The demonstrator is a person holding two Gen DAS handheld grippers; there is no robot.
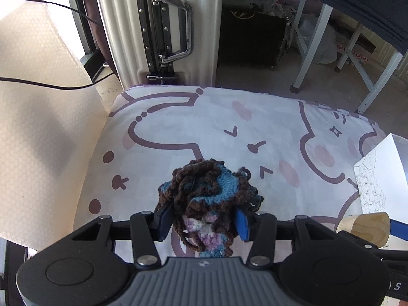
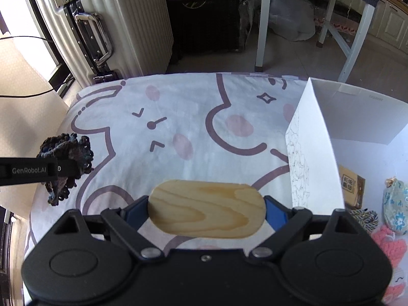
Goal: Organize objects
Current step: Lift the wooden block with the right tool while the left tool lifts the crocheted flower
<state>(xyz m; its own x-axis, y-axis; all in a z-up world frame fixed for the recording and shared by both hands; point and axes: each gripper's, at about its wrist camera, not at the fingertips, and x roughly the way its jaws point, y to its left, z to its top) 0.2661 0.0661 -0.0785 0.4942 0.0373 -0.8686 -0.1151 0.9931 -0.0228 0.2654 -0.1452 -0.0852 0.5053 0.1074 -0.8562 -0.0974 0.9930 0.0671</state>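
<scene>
A crumpled crochet piece point(image 1: 206, 191) in brown, blue and purple yarn hangs above the cartoon-print sheet point(image 1: 204, 127). My left gripper point(image 1: 202, 216) is shut on it, blue pads pressing in from both sides. The right wrist view shows the same crochet piece point(image 2: 74, 145) at the far left, raised off the sheet. My right gripper point(image 2: 206, 210) is shut on a flat oval wooden block point(image 2: 204, 219), gripped at its two rounded ends. The block's end point(image 1: 367, 229) peeks in at the lower right of the left wrist view.
An open white box point(image 2: 357, 117) stands on the right, holding a small cardboard pack point(image 2: 353, 188), a floral pouch point(image 2: 395, 209), a twisted rope point(image 2: 364, 216) and a pink knit item point(image 2: 390, 242). A ribbed suitcase point(image 1: 158, 25) and white table legs point(image 1: 311, 46) stand beyond the sheet's far edge.
</scene>
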